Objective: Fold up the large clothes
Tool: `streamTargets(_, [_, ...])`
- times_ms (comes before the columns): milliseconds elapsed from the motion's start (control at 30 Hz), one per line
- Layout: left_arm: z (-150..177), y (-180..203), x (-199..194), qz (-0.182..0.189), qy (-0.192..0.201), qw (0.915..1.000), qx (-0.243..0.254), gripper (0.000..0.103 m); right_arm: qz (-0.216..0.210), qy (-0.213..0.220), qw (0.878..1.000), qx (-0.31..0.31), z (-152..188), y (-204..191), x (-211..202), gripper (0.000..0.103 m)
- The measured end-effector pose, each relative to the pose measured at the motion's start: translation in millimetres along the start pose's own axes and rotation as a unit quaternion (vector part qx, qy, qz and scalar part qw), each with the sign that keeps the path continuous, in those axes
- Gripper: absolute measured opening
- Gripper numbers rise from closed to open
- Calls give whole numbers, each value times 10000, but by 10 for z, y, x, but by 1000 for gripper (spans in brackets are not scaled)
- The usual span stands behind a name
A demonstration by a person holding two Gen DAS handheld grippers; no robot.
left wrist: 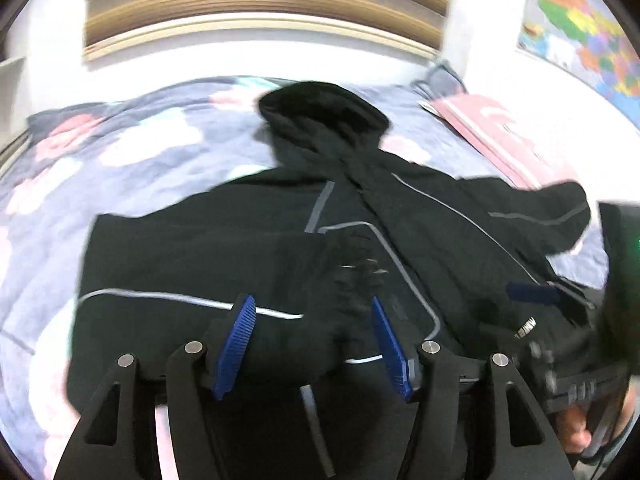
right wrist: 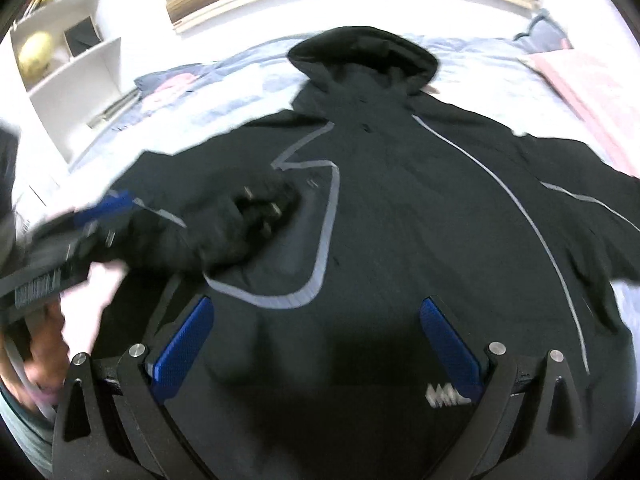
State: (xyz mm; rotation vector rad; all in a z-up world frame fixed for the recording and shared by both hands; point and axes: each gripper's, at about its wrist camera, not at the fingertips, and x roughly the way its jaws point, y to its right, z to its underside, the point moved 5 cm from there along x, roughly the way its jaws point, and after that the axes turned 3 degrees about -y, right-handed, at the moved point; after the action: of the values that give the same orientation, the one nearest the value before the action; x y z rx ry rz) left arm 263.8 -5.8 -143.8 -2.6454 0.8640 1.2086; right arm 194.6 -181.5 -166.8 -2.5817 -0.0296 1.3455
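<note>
A black hooded jacket [left wrist: 420, 216] with grey piping lies spread on a floral bed, hood at the far end; it also shows in the right wrist view [right wrist: 400, 208]. Its left sleeve [left wrist: 304, 280] is folded across the chest, cuff near the middle. My left gripper [left wrist: 314, 312] has its blue pads apart, and the sleeve lies between them; whether they press it is unclear. It appears blurred in the right wrist view [right wrist: 108, 208]. My right gripper [right wrist: 316, 308] is open and empty, just above the jacket's lower front. It shows at the right in the left wrist view [left wrist: 532, 292].
The floral bedspread [left wrist: 132, 152] surrounds the jacket. A pink pillow [left wrist: 500, 132] lies at the far right. A white shelf unit [right wrist: 76, 72] stands left of the bed. A colourful map [left wrist: 580, 20] hangs on the right wall. A window blind [left wrist: 264, 4] is behind the bed.
</note>
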Motion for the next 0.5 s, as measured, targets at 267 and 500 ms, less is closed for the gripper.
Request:
streamTargets(267, [126,-495,-55,-610,-41,9973,-414,61,-854,-791,9920,489,-332,-320,914,64])
streamTargets(500, [103,-601,-114,-894,-22,9947,-516,61,-660,-142,9976,156,-523,-352,668,28])
